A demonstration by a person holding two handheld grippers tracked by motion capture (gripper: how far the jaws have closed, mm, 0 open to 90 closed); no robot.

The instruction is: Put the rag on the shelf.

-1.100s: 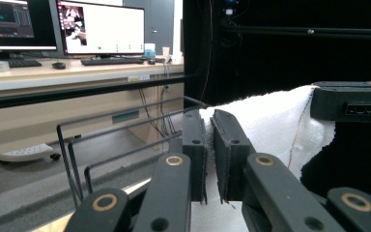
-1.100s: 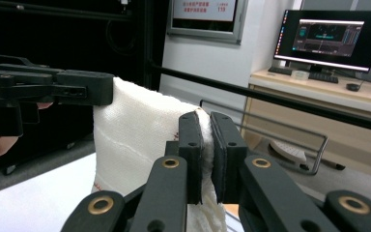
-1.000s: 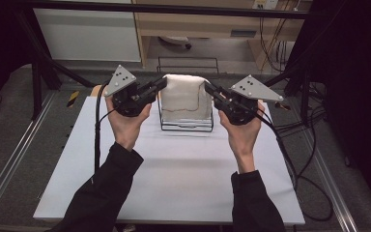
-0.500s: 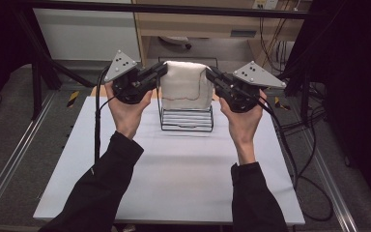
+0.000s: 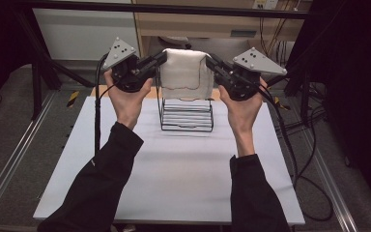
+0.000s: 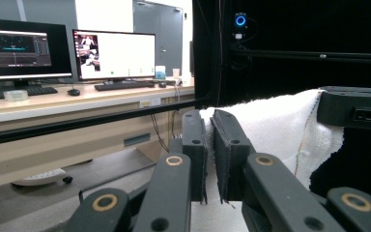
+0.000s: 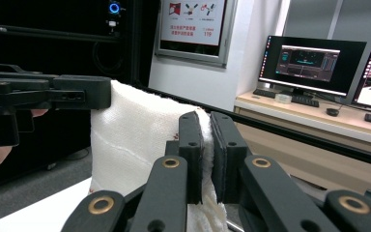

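Observation:
A white folded towel [image 5: 185, 72] hangs in the air above a black wire rack [image 5: 186, 112] at the table's far middle. My left gripper [image 5: 160, 58] is shut on the towel's left top corner. My right gripper [image 5: 210, 62] is shut on its right top corner. In the left gripper view the towel [image 6: 280, 125] stretches right from between the closed jaws to the other gripper [image 6: 355, 106]. Seen from the right gripper view, the towel [image 7: 135, 140] runs left to the other gripper [image 7: 53, 99]. The towel's lower edge hangs just above the rack's top.
The rack stands on a white table [image 5: 174, 169]. A wooden desk [image 6: 53, 111] with monitors [image 6: 113, 54] lies beyond the table. Black frame bars [image 5: 174, 8] cross above the far edge. Cables [image 5: 294, 145] trail down the right side.
Both grippers have risen and moved farther away, lifting the towel up out of the wire rack. It now hangs stretched between them above the rack.

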